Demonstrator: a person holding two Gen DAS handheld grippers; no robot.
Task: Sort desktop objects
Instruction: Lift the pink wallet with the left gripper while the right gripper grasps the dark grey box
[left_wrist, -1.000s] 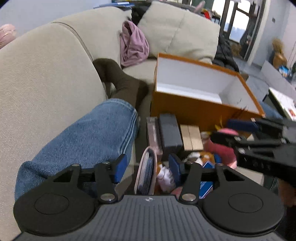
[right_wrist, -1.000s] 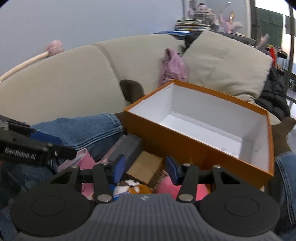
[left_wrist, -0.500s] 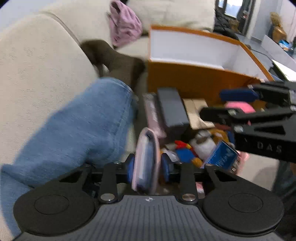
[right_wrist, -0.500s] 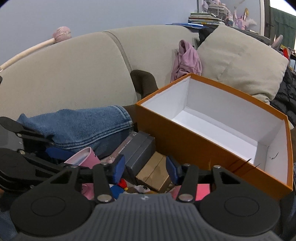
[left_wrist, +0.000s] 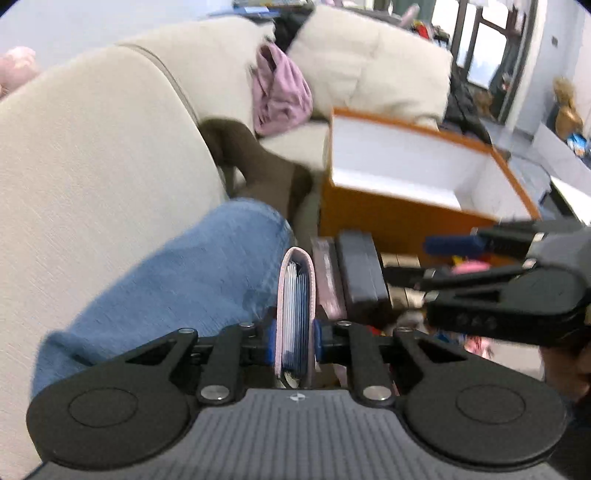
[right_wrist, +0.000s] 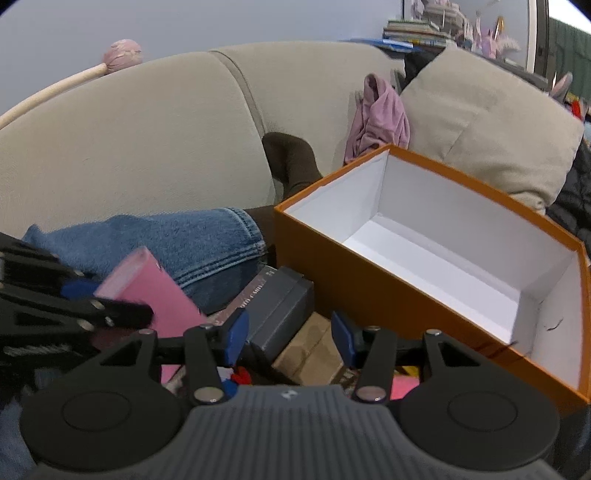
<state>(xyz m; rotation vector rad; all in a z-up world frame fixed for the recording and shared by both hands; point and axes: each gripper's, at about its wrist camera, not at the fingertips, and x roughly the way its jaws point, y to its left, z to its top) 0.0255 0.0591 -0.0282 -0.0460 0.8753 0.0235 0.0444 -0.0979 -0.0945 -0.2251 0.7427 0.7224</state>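
Left gripper pinches flat pink card wallet; right gripper spread, empty. Orange cardboard box, frame right, bare inside; sorting barely begun.

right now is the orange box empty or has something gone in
Empty. The right wrist view looks into the orange box and shows only bare white floor and walls.
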